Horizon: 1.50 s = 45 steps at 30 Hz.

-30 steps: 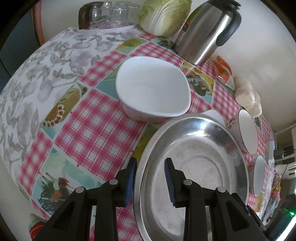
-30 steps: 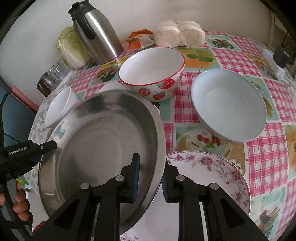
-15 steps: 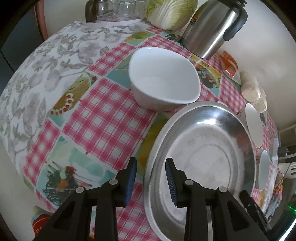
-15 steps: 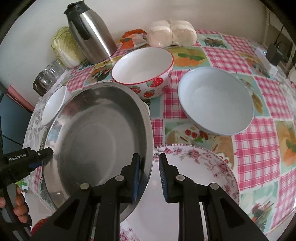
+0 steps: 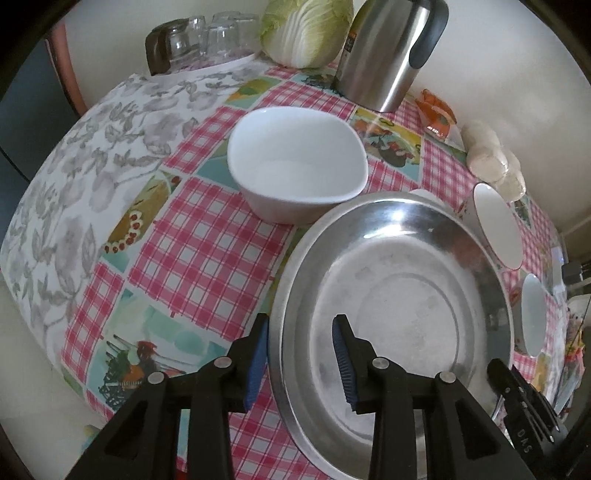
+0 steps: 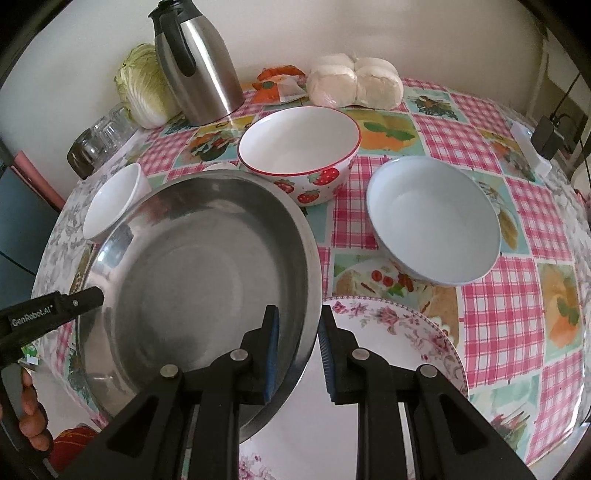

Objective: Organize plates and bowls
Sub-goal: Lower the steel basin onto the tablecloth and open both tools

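A wide steel bowl (image 5: 399,295) (image 6: 192,280) hangs over the checked tablecloth, its right side above a floral plate (image 6: 399,339). My right gripper (image 6: 297,350) is shut on its near rim. My left gripper (image 5: 299,354) straddles the opposite rim. Its jaws are opening, and the inner pad stands off the metal. A white squarish bowl (image 5: 295,162) sits just beyond the steel bowl. A strawberry-patterned bowl (image 6: 299,147) and a pale blue bowl (image 6: 432,221) stand further right.
A steel thermos jug (image 5: 384,48), a cabbage (image 5: 306,29) and upturned glasses (image 5: 199,40) line the back by the wall, with wrapped buns (image 6: 354,81) beside them. A hand (image 6: 29,417) holds the left gripper's handle at the table's near left edge.
The left gripper's jaws have spread wider around the steel bowl's rim. The right gripper keeps its grip, and the bowl has shifted only slightly.
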Each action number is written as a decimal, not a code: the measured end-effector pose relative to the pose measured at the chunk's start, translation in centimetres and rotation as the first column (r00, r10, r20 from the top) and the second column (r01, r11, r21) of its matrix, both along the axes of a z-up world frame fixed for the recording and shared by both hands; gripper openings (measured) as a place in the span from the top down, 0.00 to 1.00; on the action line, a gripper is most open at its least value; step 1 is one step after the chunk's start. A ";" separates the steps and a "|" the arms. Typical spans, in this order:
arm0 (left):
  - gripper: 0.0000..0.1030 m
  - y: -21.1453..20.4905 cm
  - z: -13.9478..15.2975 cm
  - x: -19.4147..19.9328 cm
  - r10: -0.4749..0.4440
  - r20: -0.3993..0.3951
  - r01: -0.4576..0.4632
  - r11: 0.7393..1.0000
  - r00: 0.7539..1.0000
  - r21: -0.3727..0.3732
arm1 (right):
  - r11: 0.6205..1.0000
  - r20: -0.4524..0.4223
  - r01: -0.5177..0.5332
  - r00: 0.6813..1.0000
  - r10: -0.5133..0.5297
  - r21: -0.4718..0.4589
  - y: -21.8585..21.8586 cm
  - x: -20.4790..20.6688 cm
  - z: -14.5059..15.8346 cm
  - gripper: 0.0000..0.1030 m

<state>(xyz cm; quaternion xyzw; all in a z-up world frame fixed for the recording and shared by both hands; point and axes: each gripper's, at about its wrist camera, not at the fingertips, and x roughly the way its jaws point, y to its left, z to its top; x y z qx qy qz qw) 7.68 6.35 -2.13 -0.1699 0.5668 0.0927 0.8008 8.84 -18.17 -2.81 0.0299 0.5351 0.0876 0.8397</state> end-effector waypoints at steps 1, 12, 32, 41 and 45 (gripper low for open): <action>0.61 0.0 0.1 0.1 0.000 0.005 0.000 1.000 1.000 -0.004 | 1.000 0.007 -0.005 1.000 0.005 -0.011 0.1 0.0 0.0 0.77; 0.50 -0.7 0.6 1.8 -0.030 0.058 0.026 0.998 0.998 0.057 | 0.998 0.042 -0.023 0.999 0.025 -0.058 1.1 0.8 -0.3 0.77; 0.44 -2.5 -1.0 3.8 -0.105 0.056 0.092 0.978 0.993 0.187 | 0.998 0.029 -0.038 0.999 0.039 -0.056 1.7 2.3 -1.9 0.76; 0.43 -1.8 -0.3 3.0 -0.089 0.058 0.080 0.988 0.994 0.135 | 0.999 0.033 -0.019 0.999 0.020 -0.036 1.0 1.6 -0.4 0.60; 0.34 -1.6 0.5 2.5 -0.072 0.070 0.062 0.989 0.995 0.135 | 1.000 0.057 -0.005 0.998 0.006 -0.027 0.5 1.3 0.7 0.46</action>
